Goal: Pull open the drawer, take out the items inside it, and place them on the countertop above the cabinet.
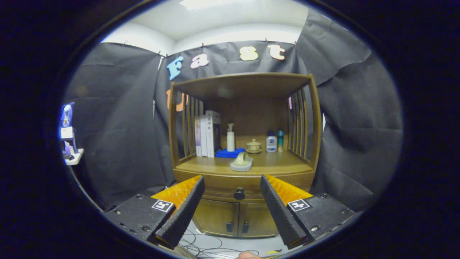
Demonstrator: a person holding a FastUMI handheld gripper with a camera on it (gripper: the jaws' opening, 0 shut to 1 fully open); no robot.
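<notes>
While the gripper hangs level in front of a wooden cabinet, its two fingers point straight ahead w/ jaws spread wide and nothing held between them. Seen from the gripper view, the fingers frame the drawer, which sits shut just under the countertop; its round dark knob lies in the gap between the fingertips, beyond them and not touched. Items inside the drawer can't be seen. Below the drawer are two small cabinet doors, each w/ a little dark pull near the centre seam.

On the countertop, near the front edge, rests a pale greenish slipper-shaped object. Behind it lies a folded blue cloth, w/ a white pump bottle upright at its back. Left of that stand several books, upright against the slatted left side. Right of the pump bottle sits a small lidded ceramic jar, then a white bottle w/ blue label and a teal bottle just beside it, near the slatted right side. A wooden shelf top roofs the open compartment.

Cables trail over the pale floor below the cabinet, between the fingers' bases. A fingertip of the person's hand shows at the very bottom, behind the gripper.
</notes>
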